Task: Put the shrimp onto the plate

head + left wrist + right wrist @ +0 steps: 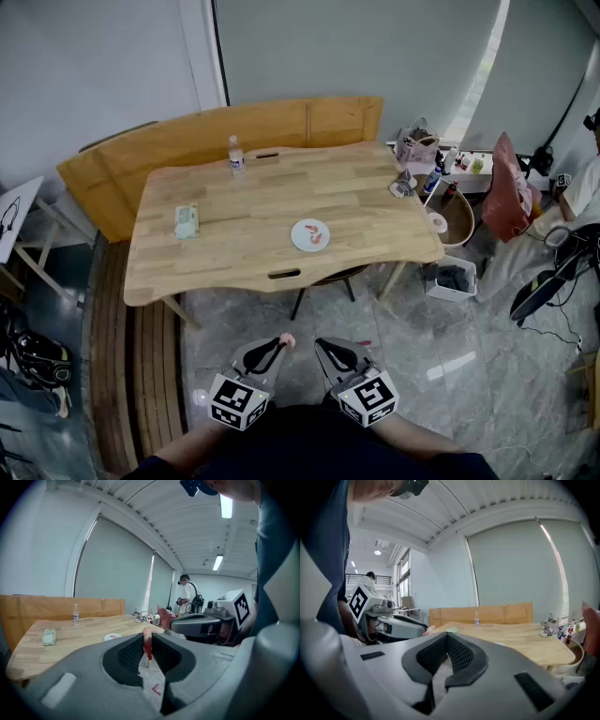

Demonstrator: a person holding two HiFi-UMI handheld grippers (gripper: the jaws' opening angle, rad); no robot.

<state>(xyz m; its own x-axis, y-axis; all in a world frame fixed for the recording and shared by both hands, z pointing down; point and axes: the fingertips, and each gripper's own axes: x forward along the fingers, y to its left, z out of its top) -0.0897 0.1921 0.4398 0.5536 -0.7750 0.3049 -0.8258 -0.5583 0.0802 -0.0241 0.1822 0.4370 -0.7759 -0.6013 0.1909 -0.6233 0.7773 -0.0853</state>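
Down near the person's waist, well short of the counter (246, 217), both grippers hang over the grey floor, so the step in hand looks like the carry: the pick-up seems done and the placing is not yet begun. The left gripper (280, 346) has its jaws closed on the shrimp (147, 643), a thin pink piece pinched upright between the dark pads with its top poking out above the tips; from the head view it shows as a small pink dot at the end of that gripper. The right gripper (324, 346) has its jaws brought together with nothing between them, and sits just beside the left one. The plate (310, 235) lies on the near half of the counter, right of centre, with a small red piece already on it that may be another shrimp. A bottle (235, 156) stands near the far edge and a green packet (187, 220) lies to the left, both well apart from the plate. The next move, as I judge it, calls for stepping forward, reaching the left gripper out over the plate, lowering it close to the surface and easing the jaws apart beside the red piece.
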